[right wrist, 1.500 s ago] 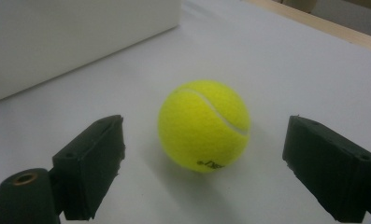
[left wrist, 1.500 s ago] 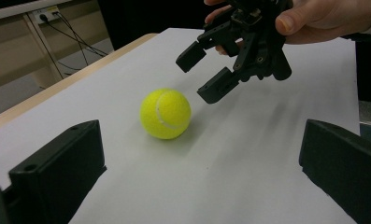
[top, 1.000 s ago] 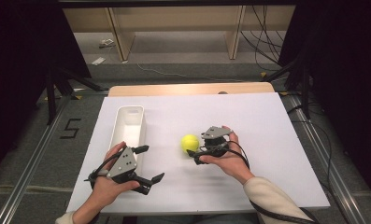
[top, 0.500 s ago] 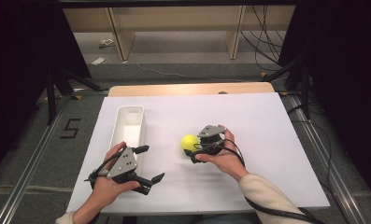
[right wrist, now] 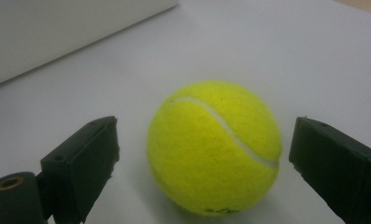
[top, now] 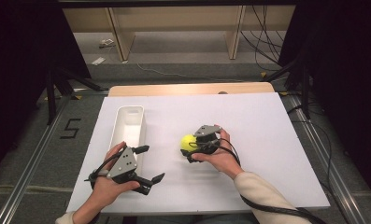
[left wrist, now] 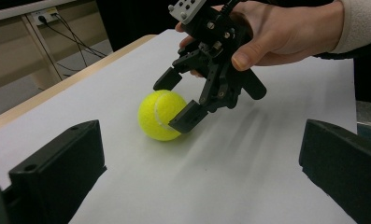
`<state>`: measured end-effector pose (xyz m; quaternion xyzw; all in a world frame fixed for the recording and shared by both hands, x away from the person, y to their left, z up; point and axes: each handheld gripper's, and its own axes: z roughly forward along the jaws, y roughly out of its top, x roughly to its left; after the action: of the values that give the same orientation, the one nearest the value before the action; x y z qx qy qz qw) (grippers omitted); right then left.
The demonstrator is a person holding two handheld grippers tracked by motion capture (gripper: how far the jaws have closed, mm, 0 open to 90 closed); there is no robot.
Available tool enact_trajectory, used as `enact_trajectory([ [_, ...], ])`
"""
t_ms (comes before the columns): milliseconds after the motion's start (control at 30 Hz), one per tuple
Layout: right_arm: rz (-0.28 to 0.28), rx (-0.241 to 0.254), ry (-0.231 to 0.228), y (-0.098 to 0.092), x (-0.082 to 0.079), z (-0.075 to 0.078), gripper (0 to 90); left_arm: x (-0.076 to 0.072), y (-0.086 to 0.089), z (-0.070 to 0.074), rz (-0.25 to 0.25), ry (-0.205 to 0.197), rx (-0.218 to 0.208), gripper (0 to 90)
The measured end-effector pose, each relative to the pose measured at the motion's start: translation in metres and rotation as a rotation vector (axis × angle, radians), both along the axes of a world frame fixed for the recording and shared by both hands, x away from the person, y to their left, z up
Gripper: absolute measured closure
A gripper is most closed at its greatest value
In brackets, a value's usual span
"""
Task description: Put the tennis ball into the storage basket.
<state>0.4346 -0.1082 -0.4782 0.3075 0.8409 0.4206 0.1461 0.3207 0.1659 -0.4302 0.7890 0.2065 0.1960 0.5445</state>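
White tray (top: 128,122) is lying at ten o'clock on the table (top: 267,121). Left gripper (top: 148,163) is resting at seven o'clock, jaws spread, gripping nothing. Tennis ball (top: 188,142) is sitting near the table's centre, between the jaws of the right gripper (top: 191,150), which have just been opening and are standing apart without pressing on it.
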Motion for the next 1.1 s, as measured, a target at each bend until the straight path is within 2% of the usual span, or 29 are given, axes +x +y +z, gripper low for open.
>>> enact_trajectory([
  [567,-0.024,-0.019,0.022,0.007,0.011,-0.011,9.0,-0.001,0.001,0.000,0.000,-0.002,-0.003,0.0],
  [1100,-0.046,-0.033,0.032,0.012,0.016,-0.014,10.8,-0.001,0.000,0.001,-0.003,-0.002,-0.004,0.0],
])
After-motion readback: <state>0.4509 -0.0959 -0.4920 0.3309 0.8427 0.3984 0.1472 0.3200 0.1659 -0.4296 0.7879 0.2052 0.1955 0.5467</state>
